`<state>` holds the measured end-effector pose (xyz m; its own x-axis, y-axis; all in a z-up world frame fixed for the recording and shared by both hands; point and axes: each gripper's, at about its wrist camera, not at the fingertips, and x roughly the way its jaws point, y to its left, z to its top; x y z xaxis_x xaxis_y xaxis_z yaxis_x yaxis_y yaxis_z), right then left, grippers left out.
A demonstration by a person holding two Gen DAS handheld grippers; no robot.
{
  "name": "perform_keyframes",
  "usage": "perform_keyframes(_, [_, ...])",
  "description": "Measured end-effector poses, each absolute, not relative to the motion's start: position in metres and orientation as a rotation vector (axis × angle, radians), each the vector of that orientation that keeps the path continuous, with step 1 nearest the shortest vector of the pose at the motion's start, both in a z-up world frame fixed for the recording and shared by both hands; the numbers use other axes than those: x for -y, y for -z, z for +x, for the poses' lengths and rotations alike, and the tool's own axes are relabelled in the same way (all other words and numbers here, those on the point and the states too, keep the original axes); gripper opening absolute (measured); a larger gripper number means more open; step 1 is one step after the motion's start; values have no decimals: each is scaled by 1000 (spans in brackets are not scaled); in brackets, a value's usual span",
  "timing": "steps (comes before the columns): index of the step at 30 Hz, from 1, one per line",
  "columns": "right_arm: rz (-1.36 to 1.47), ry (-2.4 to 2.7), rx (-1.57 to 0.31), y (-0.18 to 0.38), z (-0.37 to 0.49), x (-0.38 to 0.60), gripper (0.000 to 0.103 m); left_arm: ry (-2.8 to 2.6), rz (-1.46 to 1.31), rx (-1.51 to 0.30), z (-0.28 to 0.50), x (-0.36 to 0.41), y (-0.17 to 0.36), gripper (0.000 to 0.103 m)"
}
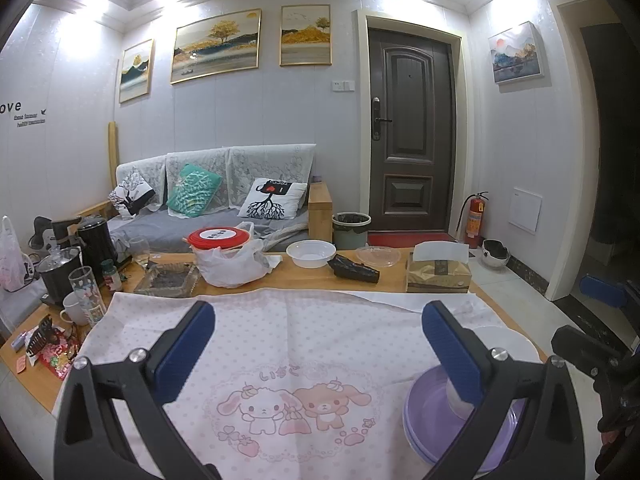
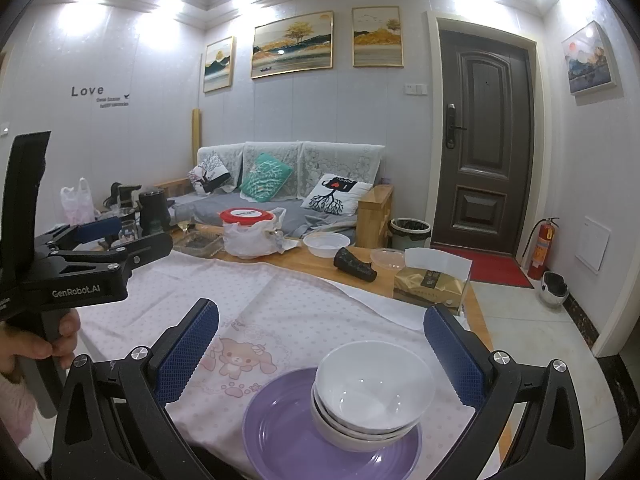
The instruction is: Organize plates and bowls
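A stack of white bowls (image 2: 372,396) sits on purple plates (image 2: 288,436) at the near right of the pink cartoon cloth (image 2: 280,312). My right gripper (image 2: 320,344) is open and empty, hovering just behind and above the bowls. My left gripper (image 1: 318,340) is open and empty over the middle of the cloth (image 1: 280,340); the purple plates (image 1: 436,420) lie partly behind its right finger, which hides most of the bowls. The left gripper also shows at the left of the right wrist view (image 2: 120,236).
Behind the cloth on the wooden table (image 2: 312,264) stand a white takeaway bowl (image 2: 326,244), a clear lid (image 2: 386,258), a black object (image 2: 354,266), a tissue box (image 2: 432,280), a red-lidded tub in a bag (image 2: 248,232), a glass tray, cups and a kettle (image 1: 96,240).
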<state>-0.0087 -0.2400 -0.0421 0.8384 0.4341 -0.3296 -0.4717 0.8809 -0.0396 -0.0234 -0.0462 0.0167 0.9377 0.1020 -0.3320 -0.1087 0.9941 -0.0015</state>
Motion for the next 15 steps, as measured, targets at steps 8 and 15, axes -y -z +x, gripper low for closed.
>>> perform_keyframes(8, [-121,-481,-320,42,-9,240,102,-108,-20,-337,-24,46,-17,103])
perform_keyframes(15, [-121,-480,-321,42,-8,240,102,-113,-19,-334,-25,46,-17,103])
